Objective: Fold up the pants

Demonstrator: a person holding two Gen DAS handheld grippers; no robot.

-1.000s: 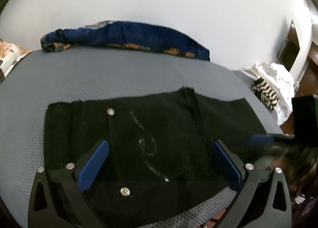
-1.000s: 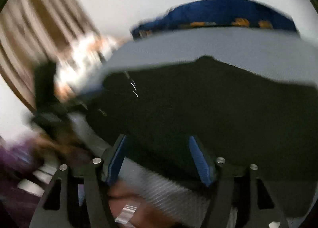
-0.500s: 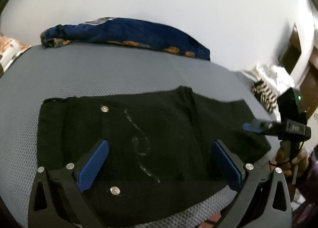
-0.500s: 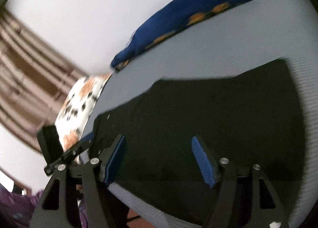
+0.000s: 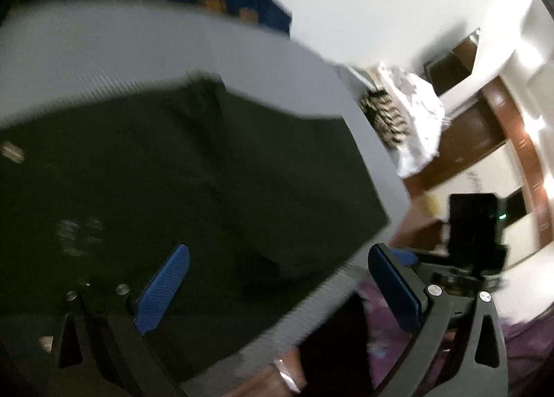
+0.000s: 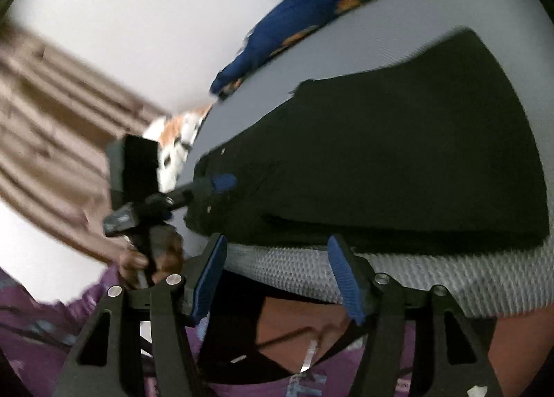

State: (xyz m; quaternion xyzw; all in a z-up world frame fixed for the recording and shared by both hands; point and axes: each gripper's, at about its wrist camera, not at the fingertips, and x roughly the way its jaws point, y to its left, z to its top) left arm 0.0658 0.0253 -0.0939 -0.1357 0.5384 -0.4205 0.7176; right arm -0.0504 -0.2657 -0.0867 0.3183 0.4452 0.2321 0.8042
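Black pants (image 5: 194, 182) lie folded flat on a grey mesh surface (image 5: 121, 47); they also show in the right wrist view (image 6: 398, 141). My left gripper (image 5: 280, 286) is open and empty, low over the pants' near right part. It also shows in the right wrist view (image 6: 221, 184), at the pants' left end. My right gripper (image 6: 277, 276) is open and empty, held off the near edge of the surface, below the pants. Its body shows at the right of the left wrist view (image 5: 474, 234). The left wrist view is blurred.
A blue patterned cloth (image 6: 322, 19) lies along the far edge by a white wall. White and striped laundry (image 5: 401, 116) sits off the right end, near brown wooden furniture (image 5: 477, 130). An orange-patterned cloth (image 6: 180, 134) and a curtain (image 6: 52, 113) are on the left.
My left gripper has swung right and dropped closer to the pants. My right gripper has pulled back off the near edge of the surface. Both stay open.
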